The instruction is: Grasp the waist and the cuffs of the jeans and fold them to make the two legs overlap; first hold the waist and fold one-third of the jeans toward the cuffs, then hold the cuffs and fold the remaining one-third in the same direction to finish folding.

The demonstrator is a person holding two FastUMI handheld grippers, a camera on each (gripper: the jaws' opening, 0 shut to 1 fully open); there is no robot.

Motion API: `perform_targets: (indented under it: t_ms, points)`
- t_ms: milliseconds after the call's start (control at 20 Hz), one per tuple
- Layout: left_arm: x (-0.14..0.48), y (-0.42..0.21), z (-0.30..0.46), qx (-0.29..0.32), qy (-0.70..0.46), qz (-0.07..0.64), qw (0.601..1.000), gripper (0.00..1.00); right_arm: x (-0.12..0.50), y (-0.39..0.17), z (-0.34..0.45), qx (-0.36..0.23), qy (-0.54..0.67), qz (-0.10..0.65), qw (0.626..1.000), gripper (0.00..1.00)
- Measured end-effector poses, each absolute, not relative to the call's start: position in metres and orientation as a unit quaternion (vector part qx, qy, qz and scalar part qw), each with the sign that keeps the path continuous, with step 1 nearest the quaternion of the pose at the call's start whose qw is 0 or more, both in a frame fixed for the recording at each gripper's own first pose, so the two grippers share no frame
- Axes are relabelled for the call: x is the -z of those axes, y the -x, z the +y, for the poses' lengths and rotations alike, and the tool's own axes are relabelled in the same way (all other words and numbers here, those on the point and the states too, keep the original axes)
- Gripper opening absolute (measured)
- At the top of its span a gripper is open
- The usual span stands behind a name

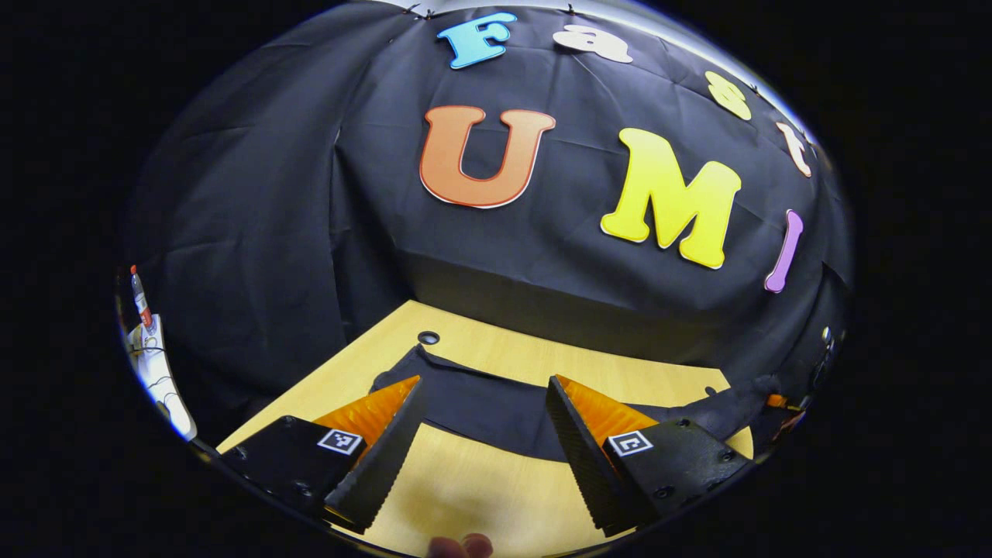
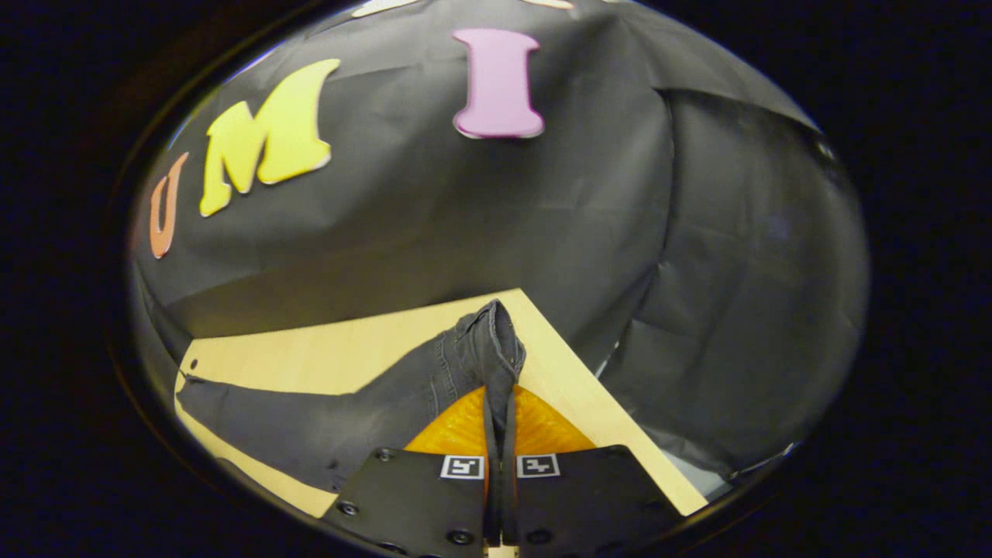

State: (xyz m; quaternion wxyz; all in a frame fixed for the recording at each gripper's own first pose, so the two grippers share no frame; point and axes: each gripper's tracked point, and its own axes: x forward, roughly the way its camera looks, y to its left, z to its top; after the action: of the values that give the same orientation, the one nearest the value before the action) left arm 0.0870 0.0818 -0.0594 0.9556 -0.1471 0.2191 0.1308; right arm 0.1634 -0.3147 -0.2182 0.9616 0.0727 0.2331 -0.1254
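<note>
Two grippers are in use. Left gripper point(image 1: 484, 411): fingers spread wide, nothing between them, hovering above the wooden table point(image 1: 480, 488) with one dark pair of jeans point(image 1: 496, 407) lying flat just beyond the fingertips. Right gripper point(image 2: 501, 434): fingers closed together on a raised fold of the jeans point(image 2: 372, 411), which stands up between them while the rest of the garment trails leftward across the table point(image 2: 310, 356). Which end of the jeans is held cannot be determined.

Each gripper carries two square black-and-white coded markers point(image 1: 341, 442); they hold no readable text.

One round hole point(image 1: 428, 338) sits in the tabletop near the far left corner. Bare tabletop lies under the left gripper. In the right gripper view the held fold is near the table's far right corner, close to the right edge.
</note>
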Motion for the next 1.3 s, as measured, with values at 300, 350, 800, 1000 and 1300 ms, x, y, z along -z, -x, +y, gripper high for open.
perform_targets:
  t_ms: [300, 350, 800, 1000, 1300]
  points:
    - [0.063, -0.064, 0.122, -0.145, 0.15, 0.2, 0.957, 0.99, 0.119, -0.131, -0.223, 0.046, -0.036, 0.174, 0.983, 0.0]
    - [0.063, -0.058, 0.13, -0.148, 0.153, 0.198, 0.957, 0.99, 0.113, -0.119, -0.205, 0.024, -0.027, 0.175, 0.984, 0.01]
    - [0.083, -0.001, 0.215, -0.208, 0.179, 0.201, 0.94, 0.99, 0.183, -0.086, -0.102, -0.127, 0.114, 0.236, 0.957, 0.0]
    - [0.09, 0.017, 0.245, -0.24, 0.187, 0.203, 0.931, 0.99, 0.212, -0.077, -0.11, -0.135, 0.157, 0.283, 0.936, 0.01]
    - [0.105, 0.022, 0.264, -0.252, 0.203, 0.212, 0.922, 0.99, 0.229, -0.071, -0.102, -0.165, 0.179, 0.309, 0.919, 0.12]
